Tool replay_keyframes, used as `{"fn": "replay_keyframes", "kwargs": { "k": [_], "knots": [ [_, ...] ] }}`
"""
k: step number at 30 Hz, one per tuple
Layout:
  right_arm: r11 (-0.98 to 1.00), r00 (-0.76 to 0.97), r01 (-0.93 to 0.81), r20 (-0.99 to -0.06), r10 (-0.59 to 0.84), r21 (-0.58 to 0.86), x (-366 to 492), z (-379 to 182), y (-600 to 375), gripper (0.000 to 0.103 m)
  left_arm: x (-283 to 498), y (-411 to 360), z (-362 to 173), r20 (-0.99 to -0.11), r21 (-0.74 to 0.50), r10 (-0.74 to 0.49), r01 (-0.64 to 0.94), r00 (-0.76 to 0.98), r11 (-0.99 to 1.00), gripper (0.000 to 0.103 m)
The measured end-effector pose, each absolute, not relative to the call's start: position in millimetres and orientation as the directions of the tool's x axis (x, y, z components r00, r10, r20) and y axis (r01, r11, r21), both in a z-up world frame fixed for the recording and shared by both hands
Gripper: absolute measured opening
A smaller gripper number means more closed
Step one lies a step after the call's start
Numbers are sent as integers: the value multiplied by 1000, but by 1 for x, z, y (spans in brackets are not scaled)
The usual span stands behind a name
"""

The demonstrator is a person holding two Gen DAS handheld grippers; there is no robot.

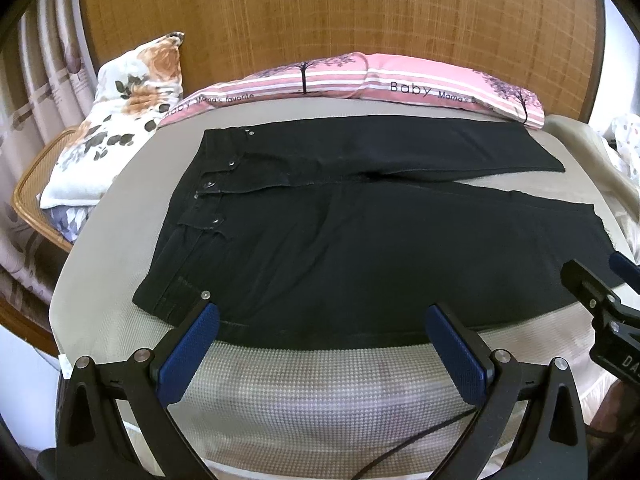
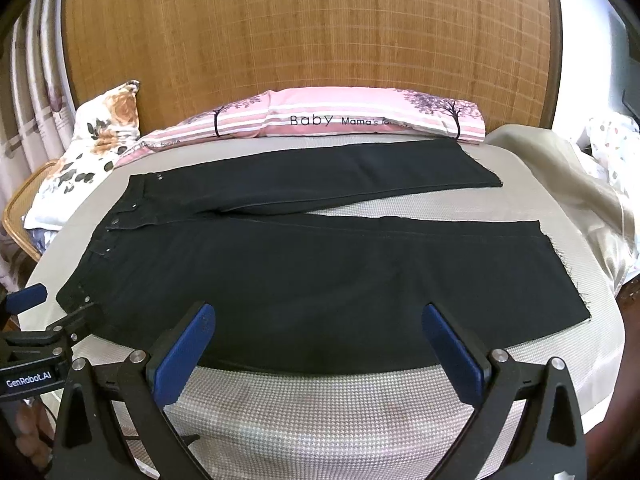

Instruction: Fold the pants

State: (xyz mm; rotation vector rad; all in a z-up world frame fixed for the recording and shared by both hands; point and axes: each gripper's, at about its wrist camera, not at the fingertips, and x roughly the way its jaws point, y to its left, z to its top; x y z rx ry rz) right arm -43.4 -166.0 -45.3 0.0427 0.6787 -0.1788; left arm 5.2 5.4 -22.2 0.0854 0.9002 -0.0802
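The bed (image 2: 320, 420), covered in a pale houndstooth sheet, fills both views, with a woven headboard (image 2: 304, 32) at twelve o'clock. Black pants (image 2: 304, 272) lie flat and unfolded across the bed, waistband toward nine o'clock and hems toward three o'clock; the two legs part in a narrow V, the far leg reaching toward two o'clock and the near leg running along the front edge. A pink pillow (image 2: 320, 116) lies just beyond the far leg at twelve o'clock, a floral pillow (image 1: 120, 120) leans at ten o'clock, and a beige cloth (image 2: 580, 184) is bunched at three o'clock. The left hand-held gripper (image 1: 322, 322) hovers at six o'clock over the near hip, jaws spread wide and holding nothing. The right hand-held gripper (image 2: 318, 322) hangs over the near leg's outer seam, likewise gaping and empty. Metal rivets (image 1: 214, 220) dot the waistband. Judging by this, no fold has been made, so the first step is in hand: laying one leg over the other. The next move probably calls for both hand-held grippers to drop onto the near edge, one by the waist and one toward the hem, pinch only that layer, and carry it over to twelve o'clock so the seams meet squarely.
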Motion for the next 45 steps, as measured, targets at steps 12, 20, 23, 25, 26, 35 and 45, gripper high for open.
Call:
{"fn": "replay_keyframes", "kwargs": {
  "k": [12,20,23,25,26,35,45],
  "knots": [
    [983,756,185,-637,-152,-14,-41,-48,-168,103,7,7,-25,-796,44,-25,98,605,994,102],
    [983,756,185,-637,-151,-13,-41,-49,-168,103,9,9,-27,-801,41,-24,96,598,995,102],
    [982,756,188,-637,-155,-16,-42,-50,-169,103,9,9,-27,-803,41,-24,95,596,995,102],
    [982,755,186,-637,-153,-15,-42,-50,-169,103,9,9,-27,-803,41,-24,95,596,995,102],
    [982,755,186,-638,-152,-13,-42,-50,-169,103,9,9,-27,-802,41,-24,95,596,995,102],
    [982,754,187,-639,-152,-13,-41,-49,-169,103,9,10,-29,-804,39,-26,95,594,995,102],
    [979,733,203,-664,-147,7,-37,-59,-175,103,18,18,-34,-815,20,-27,75,578,997,102]
  ]
}}
